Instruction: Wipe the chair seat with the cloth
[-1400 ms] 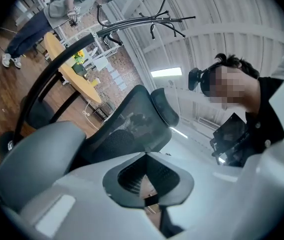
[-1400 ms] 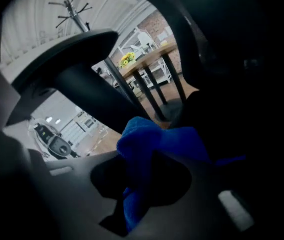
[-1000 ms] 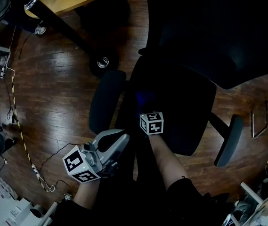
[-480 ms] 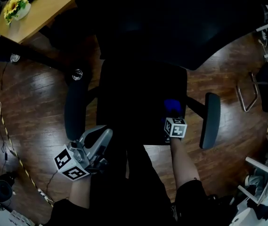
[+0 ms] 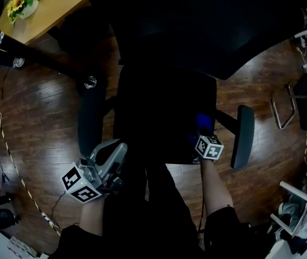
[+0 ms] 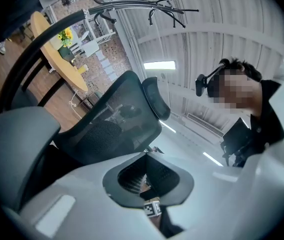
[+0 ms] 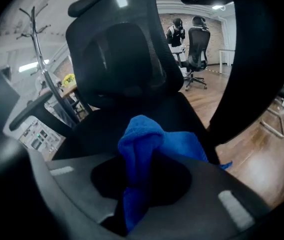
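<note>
The black office chair fills the head view, its seat point(image 5: 164, 117) dark under the backrest point(image 5: 196, 26). My right gripper point(image 5: 206, 134) rests over the seat's right front part, beside the right armrest point(image 5: 243, 136), and is shut on the blue cloth point(image 5: 203, 124). In the right gripper view the cloth point(image 7: 144, 144) bulges up between the jaws of that gripper point(image 7: 142, 184) and lies on the seat point(image 7: 132, 119). My left gripper point(image 5: 113, 154) hangs shut and holding nothing by the seat's left front corner, below the left armrest point(image 5: 91, 123). It points up at the mesh backrest point(image 6: 117, 129).
A wooden desk point(image 5: 50, 9) with yellow flowers point(image 5: 21, 3) stands at the back left. A chair caster point(image 5: 90, 82) and a cable point(image 5: 13, 169) lie on the wooden floor. A metal frame point(image 5: 281, 107) stands at the right. The person's legs point(image 5: 153, 209) are in front of the seat.
The right gripper has carried the cloth across the seat from its left middle to its right front part. The left gripper has hardly moved.
</note>
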Motion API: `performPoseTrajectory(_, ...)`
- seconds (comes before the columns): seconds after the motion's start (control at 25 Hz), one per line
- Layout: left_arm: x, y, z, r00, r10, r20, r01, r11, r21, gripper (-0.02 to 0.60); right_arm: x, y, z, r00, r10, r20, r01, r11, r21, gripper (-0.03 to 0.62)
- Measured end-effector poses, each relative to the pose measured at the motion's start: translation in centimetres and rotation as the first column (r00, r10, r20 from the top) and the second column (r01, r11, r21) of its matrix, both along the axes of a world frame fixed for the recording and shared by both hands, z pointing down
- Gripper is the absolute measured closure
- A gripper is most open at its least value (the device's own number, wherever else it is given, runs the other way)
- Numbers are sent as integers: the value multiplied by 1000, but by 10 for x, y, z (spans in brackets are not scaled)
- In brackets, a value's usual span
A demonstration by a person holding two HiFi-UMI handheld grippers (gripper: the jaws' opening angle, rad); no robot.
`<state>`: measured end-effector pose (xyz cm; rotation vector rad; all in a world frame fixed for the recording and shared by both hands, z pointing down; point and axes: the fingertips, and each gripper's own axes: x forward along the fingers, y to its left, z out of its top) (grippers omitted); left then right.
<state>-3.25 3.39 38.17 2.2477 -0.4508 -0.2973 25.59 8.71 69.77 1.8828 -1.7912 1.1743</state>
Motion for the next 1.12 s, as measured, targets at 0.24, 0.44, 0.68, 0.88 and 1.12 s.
performPoseTrajectory(0.24,-37,-7,-6,995,-98,2,98,995,10,589,-146,-46,-9,962,-194,191,180,980,90,531)
performPoseTrajectory(0.44,-62,3,-8,990,-139,27,139,990,5,589,-280,-68,-13,874,-367,318,344,930,128,531)
performPoseTrajectory(0.68,-93,4,-2,982,-185,33,186,983,-12,589,-371,-62,7,829,-517,214,518,854,55,531)
performPoseTrajectory(0.88,-97,4,1,983,-180,35,181,983,-12,589,-367,-55,7,830,-536,156,531,844,77,531)
performPoseTrajectory(1.12,-74,5,1,994,-105,30,106,994,-6,589,-296,-35,25,900,-412,142,414,910,17,531)
